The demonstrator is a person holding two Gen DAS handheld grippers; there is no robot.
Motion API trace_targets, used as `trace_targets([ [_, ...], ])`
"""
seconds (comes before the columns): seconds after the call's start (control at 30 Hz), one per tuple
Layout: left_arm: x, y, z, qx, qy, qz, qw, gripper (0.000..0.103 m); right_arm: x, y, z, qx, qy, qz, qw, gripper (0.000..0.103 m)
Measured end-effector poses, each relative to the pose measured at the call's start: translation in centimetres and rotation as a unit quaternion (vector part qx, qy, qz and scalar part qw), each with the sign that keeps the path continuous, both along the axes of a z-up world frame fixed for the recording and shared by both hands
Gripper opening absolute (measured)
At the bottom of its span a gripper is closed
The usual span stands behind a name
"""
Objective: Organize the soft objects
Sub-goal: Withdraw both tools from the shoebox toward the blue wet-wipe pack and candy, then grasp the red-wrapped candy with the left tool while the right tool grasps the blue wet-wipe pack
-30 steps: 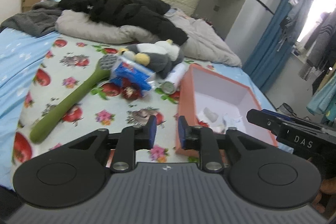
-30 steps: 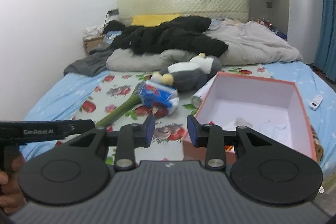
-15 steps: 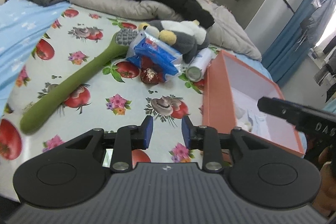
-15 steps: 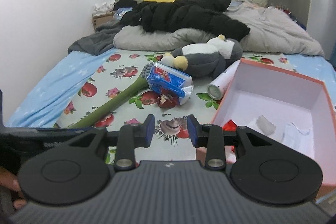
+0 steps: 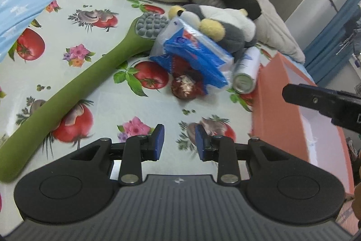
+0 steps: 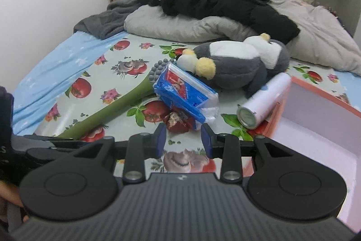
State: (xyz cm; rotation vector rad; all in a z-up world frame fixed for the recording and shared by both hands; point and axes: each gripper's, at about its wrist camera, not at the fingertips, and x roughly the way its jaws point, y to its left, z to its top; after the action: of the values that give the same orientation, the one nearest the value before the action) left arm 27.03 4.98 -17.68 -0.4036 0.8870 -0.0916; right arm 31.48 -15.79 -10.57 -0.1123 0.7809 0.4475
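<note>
Plush penguin (image 5: 227, 31) well beyond both tongs (image 5: 177, 142) (image 6: 183, 139); jaws part-open, empty.

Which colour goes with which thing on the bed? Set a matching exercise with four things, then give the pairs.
Things:
1. massage stick
2. penguin plush toy
3. spray can
4. box

Colours:
A. orange outside, pale inside
B. green with a grey knobbed head
C. white with a metal end
D. grey and white with yellow feet

Pairs: 1-B, 2-D, 3-C, 4-A
</note>
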Motion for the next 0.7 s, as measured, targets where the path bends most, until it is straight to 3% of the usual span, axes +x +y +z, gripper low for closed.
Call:
trace_targets([
  [0.17,3.1,0.8,-2.0,-0.001,0.007,-0.003,1.0000,0.055,4.0,1.4,-1.3,-0.002,0.020,0.028,0.999,0.037],
  [0.33,6.1,0.8,-4.0,0.017,0.002,-0.024,0.9996,0.065,7.3,2.9,-3.1,-0.027,0.024,0.059,0.998,0.037],
  [0.47,8.2,0.2,-5.2,0.059,-0.007,-0.054,0.9968,0.072,9.3,3.7,-4.5,-0.039,0.032,0.081,0.995,0.036],
  [0.53,8.9,0.1,-5.6,0.058,-0.019,-0.070,0.9957,0.075,10.0,4.2,-5.3,-0.053,0.032,0.096,0.993,0.036],
  [0.7,10.6,-1.2,-6.5,0.075,-0.044,-0.119,0.9890,0.075,11.6,4.9,-6.9,-0.067,0.050,0.113,0.990,0.035],
])
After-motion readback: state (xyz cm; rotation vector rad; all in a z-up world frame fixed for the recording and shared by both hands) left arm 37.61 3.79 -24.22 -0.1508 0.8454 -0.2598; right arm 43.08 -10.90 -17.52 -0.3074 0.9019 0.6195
